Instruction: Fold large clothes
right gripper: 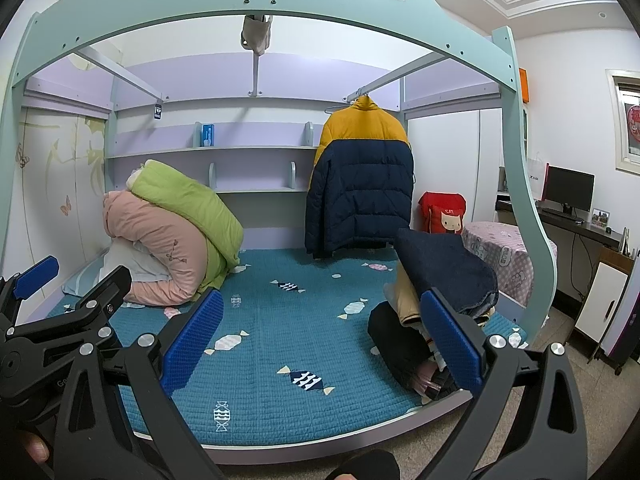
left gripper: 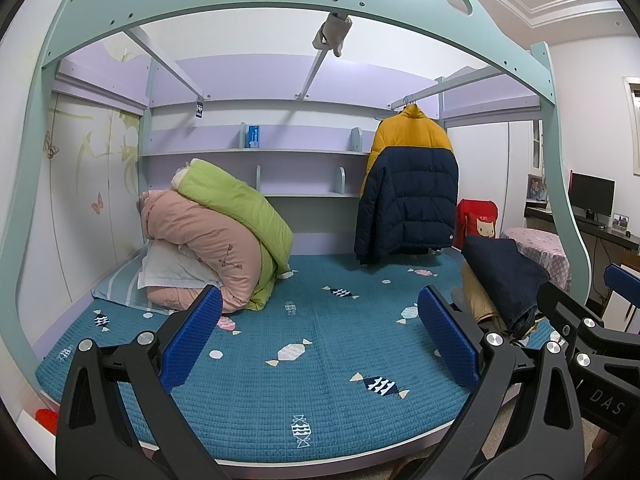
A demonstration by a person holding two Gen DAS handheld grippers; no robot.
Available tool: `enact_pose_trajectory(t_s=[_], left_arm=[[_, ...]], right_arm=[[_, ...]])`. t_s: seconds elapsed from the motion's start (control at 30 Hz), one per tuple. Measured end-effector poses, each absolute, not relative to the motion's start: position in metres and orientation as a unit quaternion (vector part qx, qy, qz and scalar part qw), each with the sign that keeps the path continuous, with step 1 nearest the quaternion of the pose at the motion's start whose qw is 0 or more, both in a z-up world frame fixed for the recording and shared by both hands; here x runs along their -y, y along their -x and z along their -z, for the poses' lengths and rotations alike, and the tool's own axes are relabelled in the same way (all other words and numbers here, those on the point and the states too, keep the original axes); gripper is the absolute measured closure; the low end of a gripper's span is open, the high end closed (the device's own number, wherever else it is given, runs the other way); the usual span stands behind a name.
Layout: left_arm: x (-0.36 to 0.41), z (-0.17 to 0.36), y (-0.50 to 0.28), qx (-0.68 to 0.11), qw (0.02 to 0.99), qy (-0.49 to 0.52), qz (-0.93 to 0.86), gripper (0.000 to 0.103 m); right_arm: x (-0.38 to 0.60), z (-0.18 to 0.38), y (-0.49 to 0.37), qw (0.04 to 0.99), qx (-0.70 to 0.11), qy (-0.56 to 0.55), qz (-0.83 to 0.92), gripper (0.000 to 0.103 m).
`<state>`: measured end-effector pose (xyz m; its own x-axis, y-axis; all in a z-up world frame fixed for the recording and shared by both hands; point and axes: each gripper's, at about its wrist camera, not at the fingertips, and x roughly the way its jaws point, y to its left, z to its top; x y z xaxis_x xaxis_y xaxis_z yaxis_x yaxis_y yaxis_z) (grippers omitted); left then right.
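Note:
A yellow and navy puffer jacket (left gripper: 408, 188) hangs on a hanger from a rail at the back right of the bed; it also shows in the right wrist view (right gripper: 360, 180). A pile of clothes topped by a dark blue garment (left gripper: 504, 276) lies at the bed's right edge, also in the right wrist view (right gripper: 444, 268). My left gripper (left gripper: 320, 340) is open and empty, held before the bed's front edge. My right gripper (right gripper: 324, 344) is open and empty, beside the left one, near the pile.
The bed has a teal quilted cover (left gripper: 312, 368) with candy prints. Rolled pink and green quilts (left gripper: 216, 232) and a pillow lie at back left. A mint bed frame arches overhead (left gripper: 280, 4). A desk with a monitor (right gripper: 568, 192) stands right.

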<state>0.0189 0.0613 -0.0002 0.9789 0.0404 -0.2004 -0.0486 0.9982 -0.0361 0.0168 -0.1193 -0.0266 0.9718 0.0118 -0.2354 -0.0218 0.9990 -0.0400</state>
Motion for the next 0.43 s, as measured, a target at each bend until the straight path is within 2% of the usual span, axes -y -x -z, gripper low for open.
enact_pose_trajectory(t_s=[0.43], left_arm=[[-0.067, 0.016, -0.029, -0.131, 0.991, 0.027, -0.023, 0.005]], right_arm=[[0.113, 0.046, -0.050, 0.988, -0.150, 0.024, -0.021, 0.008]])
